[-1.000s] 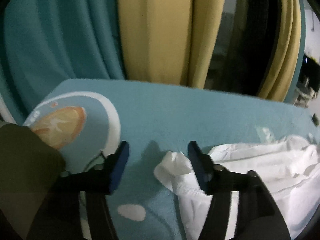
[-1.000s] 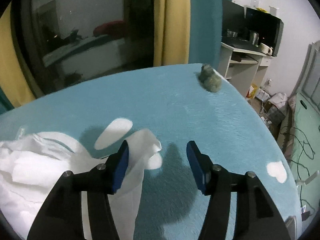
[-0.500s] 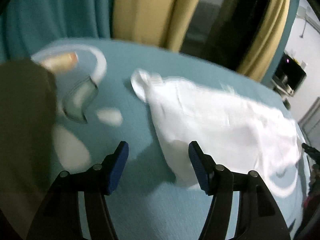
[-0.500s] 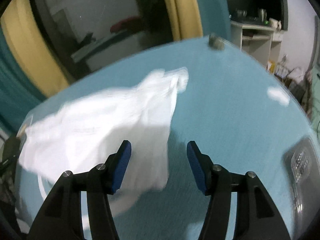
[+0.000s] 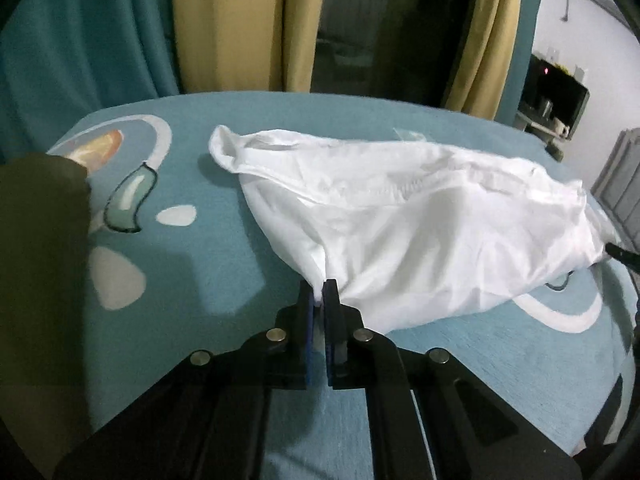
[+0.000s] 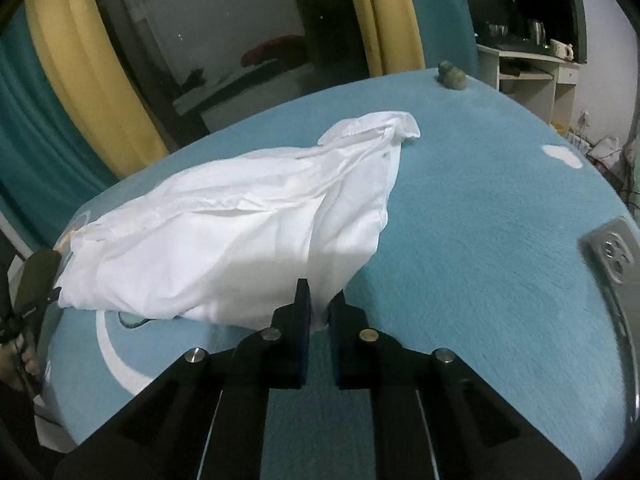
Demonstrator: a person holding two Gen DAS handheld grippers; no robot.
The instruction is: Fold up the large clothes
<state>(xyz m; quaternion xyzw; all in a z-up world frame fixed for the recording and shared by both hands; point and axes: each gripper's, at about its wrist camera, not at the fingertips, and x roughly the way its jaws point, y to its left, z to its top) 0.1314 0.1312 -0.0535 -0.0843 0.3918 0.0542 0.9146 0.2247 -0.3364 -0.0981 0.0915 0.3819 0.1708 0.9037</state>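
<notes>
**Both grippers pinching the white garment**

The white garment (image 5: 420, 216) is lying crumpled on the teal patterned bed cover (image 5: 224, 272). The left gripper (image 5: 319, 292) is clamping its near edge. The right gripper (image 6: 319, 300) is closing its jaws, with the garment's other near corner between them.

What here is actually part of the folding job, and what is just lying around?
Part of the job:
- crumpled white cloth garment
- left gripper, closed on its near edge
- right gripper, closing on its other near edge

Just lying about:
- small grey-green fuzzy lump at the far edge of the teal patterned bed cover
- yellow and teal curtains
</notes>
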